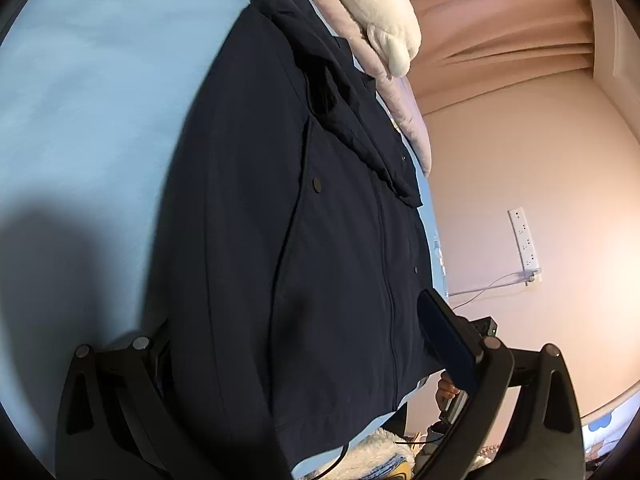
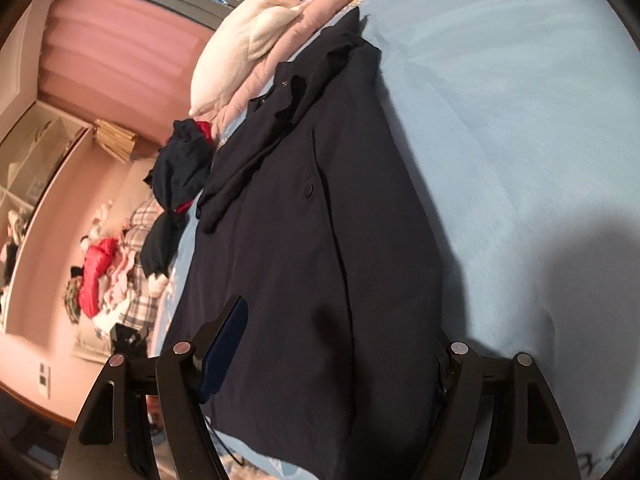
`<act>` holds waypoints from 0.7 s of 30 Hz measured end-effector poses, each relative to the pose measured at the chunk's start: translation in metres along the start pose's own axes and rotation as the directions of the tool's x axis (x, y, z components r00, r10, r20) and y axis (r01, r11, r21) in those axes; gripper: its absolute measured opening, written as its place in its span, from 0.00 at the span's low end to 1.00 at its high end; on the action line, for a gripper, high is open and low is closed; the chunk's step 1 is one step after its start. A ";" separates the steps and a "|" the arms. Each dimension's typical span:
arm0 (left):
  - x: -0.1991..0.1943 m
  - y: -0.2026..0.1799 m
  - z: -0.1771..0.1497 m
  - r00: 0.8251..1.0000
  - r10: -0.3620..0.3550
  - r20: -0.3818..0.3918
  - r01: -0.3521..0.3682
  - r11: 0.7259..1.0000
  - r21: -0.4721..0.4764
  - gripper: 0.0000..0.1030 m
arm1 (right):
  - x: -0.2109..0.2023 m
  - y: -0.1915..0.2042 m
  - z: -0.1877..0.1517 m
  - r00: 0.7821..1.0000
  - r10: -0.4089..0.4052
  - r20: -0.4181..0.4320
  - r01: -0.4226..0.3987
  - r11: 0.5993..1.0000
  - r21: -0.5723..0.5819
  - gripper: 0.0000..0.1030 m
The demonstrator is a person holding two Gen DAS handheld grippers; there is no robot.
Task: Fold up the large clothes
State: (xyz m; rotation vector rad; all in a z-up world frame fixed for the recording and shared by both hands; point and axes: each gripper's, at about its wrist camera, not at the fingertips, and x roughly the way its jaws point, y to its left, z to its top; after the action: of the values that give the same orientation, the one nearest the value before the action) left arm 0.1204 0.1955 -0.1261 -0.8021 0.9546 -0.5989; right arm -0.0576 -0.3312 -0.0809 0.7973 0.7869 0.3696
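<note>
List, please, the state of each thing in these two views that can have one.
Dark navy jacket: spread on the light blue bed sheet, sleeve folded over its upper part.
Left gripper: open, jacket hem between its fingers.
Right gripper: open, over the hem.
White plush pillow: lying on pink quilt.

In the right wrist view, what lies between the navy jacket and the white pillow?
A pink quilt fills that stretch: the white pillow rests on it, and the navy jacket reaches its edge. The left wrist view shows the same.

Soft indoor light, dark shadow patches, fisheye warping, blurred edges
</note>
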 end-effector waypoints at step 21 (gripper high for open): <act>-0.006 0.006 -0.024 0.999 0.011 -0.045 -0.010 1.000 0.007 0.63 | -0.009 0.003 -0.027 1.000 0.004 -0.012 -0.004 1.000 -0.018 0.62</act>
State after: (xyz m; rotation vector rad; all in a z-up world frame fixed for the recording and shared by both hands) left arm 0.0974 0.1957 -0.1367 -0.7800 0.9965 -0.6127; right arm -0.0838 -0.3210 -0.0865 0.7806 0.7926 0.3852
